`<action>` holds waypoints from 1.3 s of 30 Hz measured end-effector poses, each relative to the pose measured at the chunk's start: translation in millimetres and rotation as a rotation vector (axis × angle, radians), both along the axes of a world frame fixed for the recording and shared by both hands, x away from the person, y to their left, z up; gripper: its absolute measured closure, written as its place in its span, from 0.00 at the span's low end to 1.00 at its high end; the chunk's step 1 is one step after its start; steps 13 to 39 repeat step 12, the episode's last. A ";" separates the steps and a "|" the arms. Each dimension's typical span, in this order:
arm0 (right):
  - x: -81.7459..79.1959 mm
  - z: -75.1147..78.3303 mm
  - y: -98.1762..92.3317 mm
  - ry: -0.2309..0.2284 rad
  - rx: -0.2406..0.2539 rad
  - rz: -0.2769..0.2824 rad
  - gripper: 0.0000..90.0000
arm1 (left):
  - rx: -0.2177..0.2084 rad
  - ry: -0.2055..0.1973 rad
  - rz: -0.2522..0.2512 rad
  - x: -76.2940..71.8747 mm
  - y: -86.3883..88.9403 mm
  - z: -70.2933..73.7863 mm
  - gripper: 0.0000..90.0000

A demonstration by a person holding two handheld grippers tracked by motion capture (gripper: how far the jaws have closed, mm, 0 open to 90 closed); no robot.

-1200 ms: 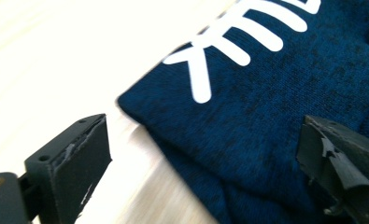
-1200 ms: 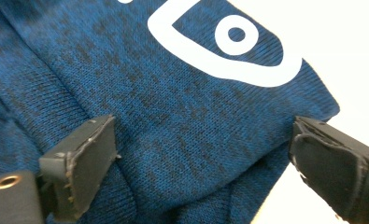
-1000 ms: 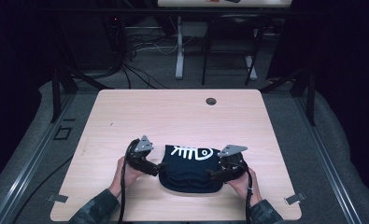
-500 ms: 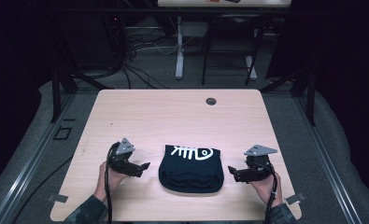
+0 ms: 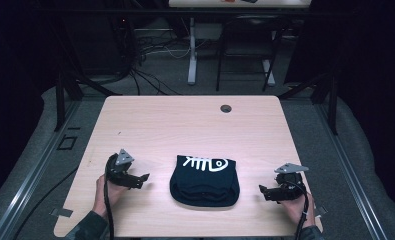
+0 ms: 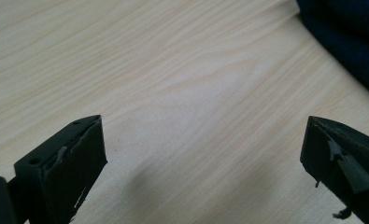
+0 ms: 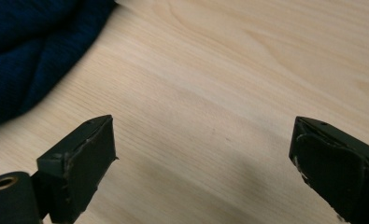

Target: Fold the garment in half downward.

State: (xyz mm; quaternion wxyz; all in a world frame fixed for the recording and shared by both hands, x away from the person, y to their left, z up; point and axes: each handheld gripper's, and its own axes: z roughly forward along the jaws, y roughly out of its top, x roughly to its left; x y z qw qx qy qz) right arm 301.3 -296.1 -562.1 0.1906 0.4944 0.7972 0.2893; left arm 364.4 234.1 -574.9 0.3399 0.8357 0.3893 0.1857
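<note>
A folded dark navy garment [image 5: 203, 181] with a white fish-skeleton print lies near the front middle of the wooden table [image 5: 185, 125]. My left gripper [image 5: 144, 178] rests to its left, held by a hand, its jaws wide open over bare wood [image 6: 201, 154]. The garment's edge [image 6: 350, 37] shows at the upper right of the left gripper view. My right gripper [image 5: 261, 190] sits to the garment's right, also open with nothing between its jaws [image 7: 201, 158]. The navy cloth [image 7: 32, 51] fills the upper left of the right gripper view.
A round cable hole [image 5: 226, 108] sits near the table's far edge. Beyond the table are desk legs [image 5: 192, 55] and cables on a dark floor. Tape marks [image 5: 59, 212] lie by the front left corner.
Both grippers let go of the folded garment and drew apart to its left and right sides. The garment stays flat on the table.
</note>
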 end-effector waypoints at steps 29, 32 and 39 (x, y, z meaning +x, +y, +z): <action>2.3 -10.1 1.6 0.036 -0.043 0.019 0.09 | 0.002 0.011 -0.001 1.6 0.3 -5.2 0.01; 2.3 -10.1 1.6 0.036 -0.043 0.019 0.09 | 0.002 0.011 -0.001 1.6 0.3 -5.2 0.01; 2.3 -10.1 1.6 0.036 -0.043 0.019 0.09 | 0.002 0.011 -0.001 1.6 0.3 -5.2 0.01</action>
